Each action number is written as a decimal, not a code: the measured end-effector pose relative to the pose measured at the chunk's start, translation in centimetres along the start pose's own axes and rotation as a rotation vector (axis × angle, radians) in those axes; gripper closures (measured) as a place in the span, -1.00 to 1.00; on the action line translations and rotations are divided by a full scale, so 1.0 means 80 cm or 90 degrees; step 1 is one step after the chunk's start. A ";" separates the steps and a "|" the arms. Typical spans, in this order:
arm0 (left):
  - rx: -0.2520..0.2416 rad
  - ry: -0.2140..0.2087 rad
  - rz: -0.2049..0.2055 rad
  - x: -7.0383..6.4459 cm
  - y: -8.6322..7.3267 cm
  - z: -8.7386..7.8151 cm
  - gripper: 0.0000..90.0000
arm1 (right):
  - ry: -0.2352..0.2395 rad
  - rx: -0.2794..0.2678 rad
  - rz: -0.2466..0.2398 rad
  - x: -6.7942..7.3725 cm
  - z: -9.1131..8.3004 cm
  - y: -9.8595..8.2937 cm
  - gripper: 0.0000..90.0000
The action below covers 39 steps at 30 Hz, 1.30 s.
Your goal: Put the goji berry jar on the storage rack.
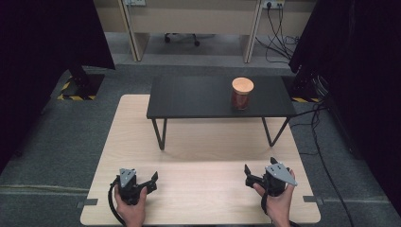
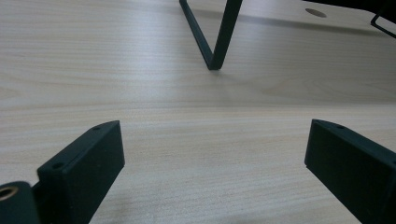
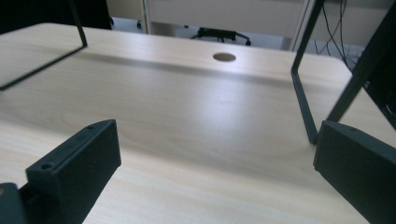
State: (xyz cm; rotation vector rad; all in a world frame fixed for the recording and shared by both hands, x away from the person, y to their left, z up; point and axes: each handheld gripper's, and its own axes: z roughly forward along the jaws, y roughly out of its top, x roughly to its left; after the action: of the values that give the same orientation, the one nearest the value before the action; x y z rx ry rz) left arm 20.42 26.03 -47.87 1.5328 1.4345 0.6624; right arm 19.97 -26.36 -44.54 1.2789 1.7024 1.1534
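A jar with a round wooden lid stands on a small black table. The small black table sits on the far part of the light wooden worktop. The jar is on the right side of the black top, upright and all by itself. Something dark and reddish is inside it, but it is too far off to tell what.

Both grippers are near the person, low over the worktop and well apart from the jar. The left gripper is at the near left. Its jaws are spread wide with nothing between them. In the left gripper view you see bare wood between the jaws and one thin black leg of the small table ahead. The right gripper is at the near right. Its jaws are spread wide too, and hold nothing. It is the closer one to the jar.

The jar looks like glass, so it is likely hard, smooth and a bit slippery, and it could break if it falls. With stuff inside it may be a little heavy. The lid may only sit on loosely, so lifting by the lid could go wrong. A good place to take hold is around the middle of the jar's side, below the lid, with a firm and gentle squeeze.
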 end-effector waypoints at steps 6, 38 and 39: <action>0.000 0.000 -0.001 0.000 0.000 0.000 -0.91 | -0.010 0.028 0.028 -0.005 0.006 -0.014 -0.98; 0.001 -0.003 -0.012 0.003 0.000 0.000 -0.92 | -0.010 0.045 0.077 -0.014 0.009 -0.039 -0.97; 0.001 -0.003 -0.013 0.003 0.000 0.000 -0.92 | -0.010 0.046 0.075 -0.014 0.009 -0.039 -0.97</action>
State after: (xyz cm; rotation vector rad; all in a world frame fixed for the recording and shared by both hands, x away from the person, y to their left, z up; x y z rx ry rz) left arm 20.46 26.27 -47.91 1.5182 1.4451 0.6458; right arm 19.87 -27.63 -47.66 1.4466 1.6903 1.1552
